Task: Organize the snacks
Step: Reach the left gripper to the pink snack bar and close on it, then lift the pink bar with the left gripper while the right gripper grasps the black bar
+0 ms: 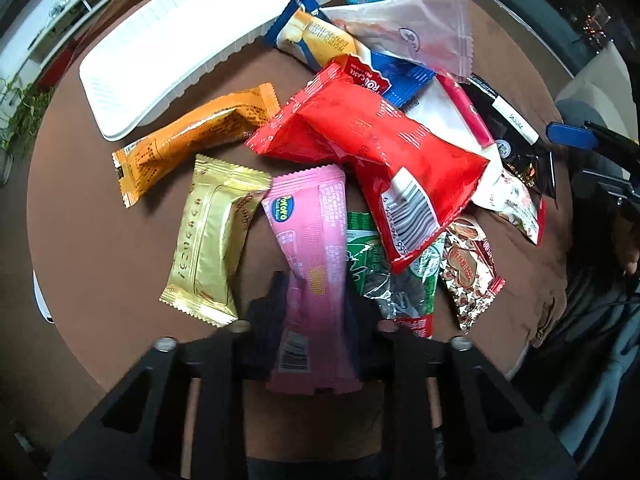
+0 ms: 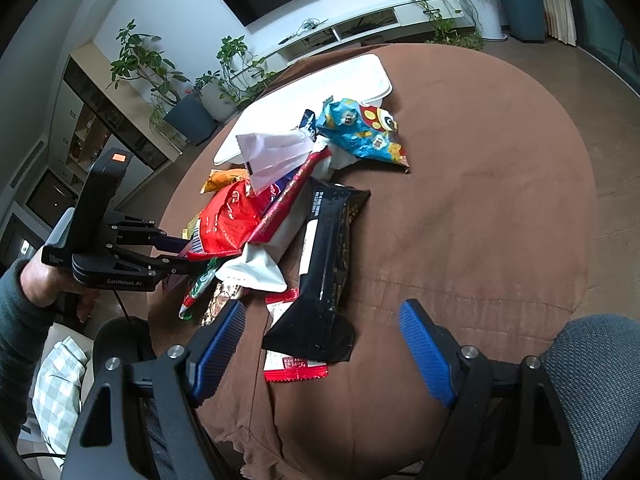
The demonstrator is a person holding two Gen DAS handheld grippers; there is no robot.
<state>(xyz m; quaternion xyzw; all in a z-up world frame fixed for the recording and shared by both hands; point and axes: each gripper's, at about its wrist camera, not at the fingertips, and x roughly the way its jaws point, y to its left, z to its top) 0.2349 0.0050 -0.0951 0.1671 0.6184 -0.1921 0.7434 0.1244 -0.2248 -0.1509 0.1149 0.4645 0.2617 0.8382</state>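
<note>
Left wrist view: the left tongs (image 1: 316, 316) are clamped on a pink packet (image 1: 310, 248), gold packet (image 1: 208, 240) just to their left, red bag (image 1: 372, 152) ahead at right, white tray (image 1: 192, 40) far ahead.

Right wrist view: the right tongs (image 2: 324, 352) gape wide, holding nothing, over the brown table (image 2: 480, 220); a black packet (image 2: 324, 272) lies just ahead between the fingers.

The red packet (image 1: 368, 148) ahead of my left gripper (image 1: 314, 312) overlaps the green packet (image 1: 372, 264); its print is unreadable.
</note>
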